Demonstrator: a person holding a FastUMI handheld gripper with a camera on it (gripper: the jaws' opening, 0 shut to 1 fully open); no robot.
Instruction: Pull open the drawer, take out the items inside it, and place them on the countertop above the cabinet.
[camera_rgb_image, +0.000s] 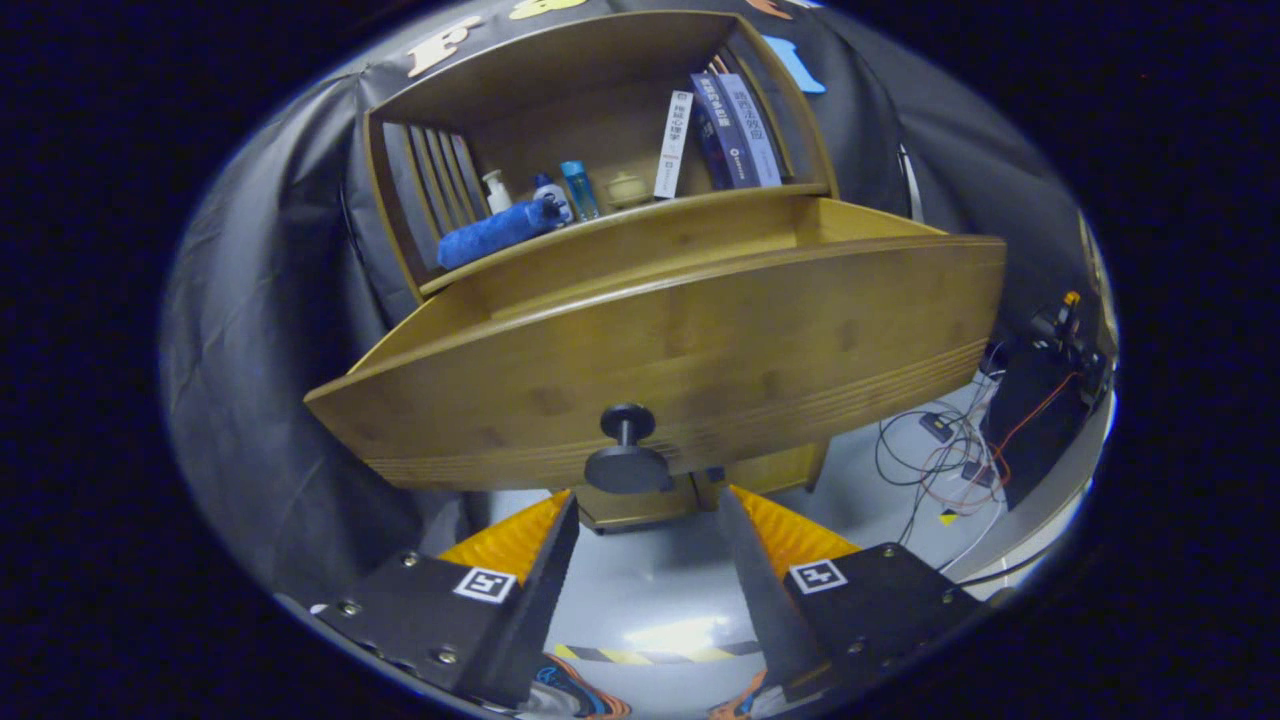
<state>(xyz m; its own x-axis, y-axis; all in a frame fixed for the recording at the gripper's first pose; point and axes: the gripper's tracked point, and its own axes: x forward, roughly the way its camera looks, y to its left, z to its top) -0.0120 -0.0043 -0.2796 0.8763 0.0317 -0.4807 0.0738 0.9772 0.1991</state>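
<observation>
- The claw (645, 505) sits at the bottom centre of the frame, its two fingers spread wide and gripping nothing, aimed up at the drawer front from below.
- The knob (628, 455) is just ahead of the fingertips, in the gap between them and slightly above; neither finger touches it.
- The drawer (680, 350) fills the middle of the frame, pulled well out of the cabinet (600, 120), its wooden front tilted across the view from lower left to upper right.
- The drawer's inside is hidden by its front panel, so I cannot tell what lies in it.
- The surface (620, 215) above the drawer, in the upper centre, carries a blue cloth roll (495, 232) at its left end, lying on its side at the front edge.
- Behind the roll stand small bottles (560, 192), one of them with a blue body, and a small pale jar (627, 188).
- To the right of these, books (725, 128) lean against the cabinet's right wall.
- Slats (430, 180) line the cabinet's left inner side.
- The floor (640, 590) below is pale grey, with a striped yellow and black tape (655, 655) at the bottom centre.
- Cables (940, 450) trail over the floor at the right, next to a dark box (1035, 410).
- Black cloth hangs behind and beside the cabinet.
</observation>
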